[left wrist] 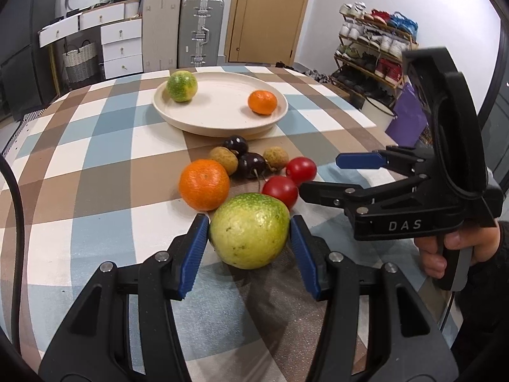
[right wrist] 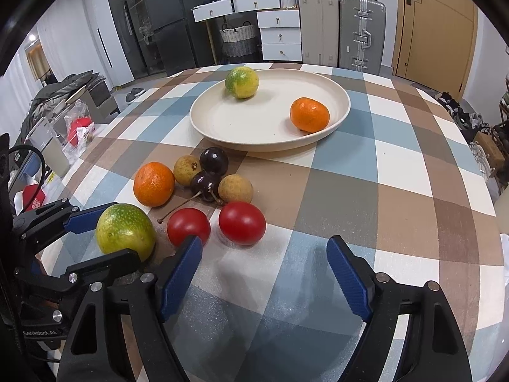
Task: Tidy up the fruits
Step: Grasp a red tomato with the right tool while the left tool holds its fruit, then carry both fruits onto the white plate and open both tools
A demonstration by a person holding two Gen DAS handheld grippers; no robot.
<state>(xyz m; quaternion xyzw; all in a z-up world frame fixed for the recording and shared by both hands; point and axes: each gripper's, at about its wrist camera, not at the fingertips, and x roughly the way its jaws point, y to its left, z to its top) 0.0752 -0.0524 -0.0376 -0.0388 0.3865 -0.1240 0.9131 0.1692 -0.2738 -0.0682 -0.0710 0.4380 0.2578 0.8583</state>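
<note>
Left wrist view first: the left claw [left wrist: 249, 238] is clamped on the green-yellow citrus [left wrist: 249, 230], blue pads pressed against both its sides, fruit sitting low on the checked desk [left wrist: 95, 159]. My guess is it's going to the cream plate [left wrist: 219, 121] at 12 o'clock, which already holds a green citrus [left wrist: 182, 86] and a small orange [left wrist: 262, 102], so the sorting looks partly done. Squeezing at the widest part makes sense since it's round and would roll. Just past it at about 11 o'clock sits a mandarin [left wrist: 204, 184], nearly touching. The right claw [left wrist: 321, 175] comes in from 3 o'clock with its fingers apart, tips near the two tomatoes [left wrist: 280, 190]. A hand on its handle is half cut off by the frame edge.

Right wrist view: the right claw [right wrist: 264, 270] has its fingers spread, nothing between them, just bare cloth. The tomatoes [right wrist: 241, 222] sit at 11 to 12 o'clock from it, and the left finger tip overlaps the nearer one in the picture. Touching or not, can't tell. Probably lining up for a tomato. Behind them there's a tight clump of two dark cherries [right wrist: 213, 160] and two tan longans [right wrist: 235, 188], stems tangled, hard to see which stem belongs where. The held citrus shows at 9 o'clock, its underside hidden behind the left claw.
</note>
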